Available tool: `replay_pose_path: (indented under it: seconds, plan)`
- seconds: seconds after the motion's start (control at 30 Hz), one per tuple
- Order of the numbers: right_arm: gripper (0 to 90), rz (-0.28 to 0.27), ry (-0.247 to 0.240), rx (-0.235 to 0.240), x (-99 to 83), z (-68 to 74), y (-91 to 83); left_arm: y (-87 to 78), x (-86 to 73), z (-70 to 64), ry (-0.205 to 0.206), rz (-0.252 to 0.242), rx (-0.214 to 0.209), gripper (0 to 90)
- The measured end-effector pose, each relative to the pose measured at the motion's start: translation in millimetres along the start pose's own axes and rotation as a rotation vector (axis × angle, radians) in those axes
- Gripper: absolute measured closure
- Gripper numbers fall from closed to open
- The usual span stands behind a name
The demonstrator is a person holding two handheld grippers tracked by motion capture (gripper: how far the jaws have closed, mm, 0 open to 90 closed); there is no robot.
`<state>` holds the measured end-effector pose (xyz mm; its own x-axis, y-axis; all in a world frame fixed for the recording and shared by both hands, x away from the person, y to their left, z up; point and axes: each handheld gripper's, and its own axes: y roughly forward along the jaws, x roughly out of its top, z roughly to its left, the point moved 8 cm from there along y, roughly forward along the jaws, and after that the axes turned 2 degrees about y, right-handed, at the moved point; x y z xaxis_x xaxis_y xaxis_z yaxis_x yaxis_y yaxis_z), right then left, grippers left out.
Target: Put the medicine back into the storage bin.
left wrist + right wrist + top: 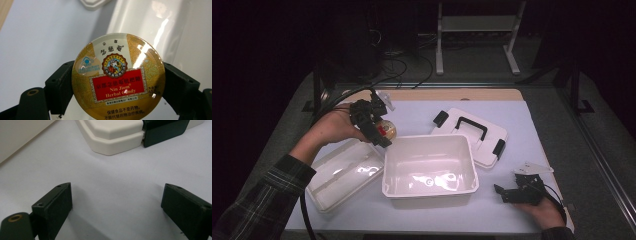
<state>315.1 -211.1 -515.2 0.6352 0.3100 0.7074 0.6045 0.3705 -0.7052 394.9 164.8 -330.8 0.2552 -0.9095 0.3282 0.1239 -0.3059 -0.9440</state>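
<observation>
One candy tin (118,77) pinched in left gripper (374,122), just above white bin (430,192) left rim, bin down-right; right gripper (117,202) spread, idle.

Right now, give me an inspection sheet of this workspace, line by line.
Surface: pale table top, wood strip along its far edge.
Job's things: candy tin held over the white bin's left rim; bin looks empty.
Clutter: latch lid behind the bin; shallow tray to its left.
Grippers: left tool clamps the tin; right tool open, resting low on the table.
Cables: black cable trails from the left tool.
Surroundings: dark, a white frame behind.
</observation>
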Motion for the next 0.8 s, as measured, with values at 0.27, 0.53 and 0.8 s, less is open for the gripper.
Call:
replay_pose_path:
  seconds: [0.27,0.53,0.8]
  plan:
    - [9.3,0.000,0.001,0.000,0.0,0.1,0.0,13.9,9.6,-25.4,0.080,0.016,-0.044,19.7]
    - [9.3,0.001,0.001,0.000,-0.1,0.1,-0.1,33.0,14.8,-41.5,0.119,0.023,-0.071,19.6]
    - [9.3,0.002,0.001,0.001,-0.1,0.0,-0.1,55.4,13.2,-50.3,0.145,0.042,-0.091,19.6]
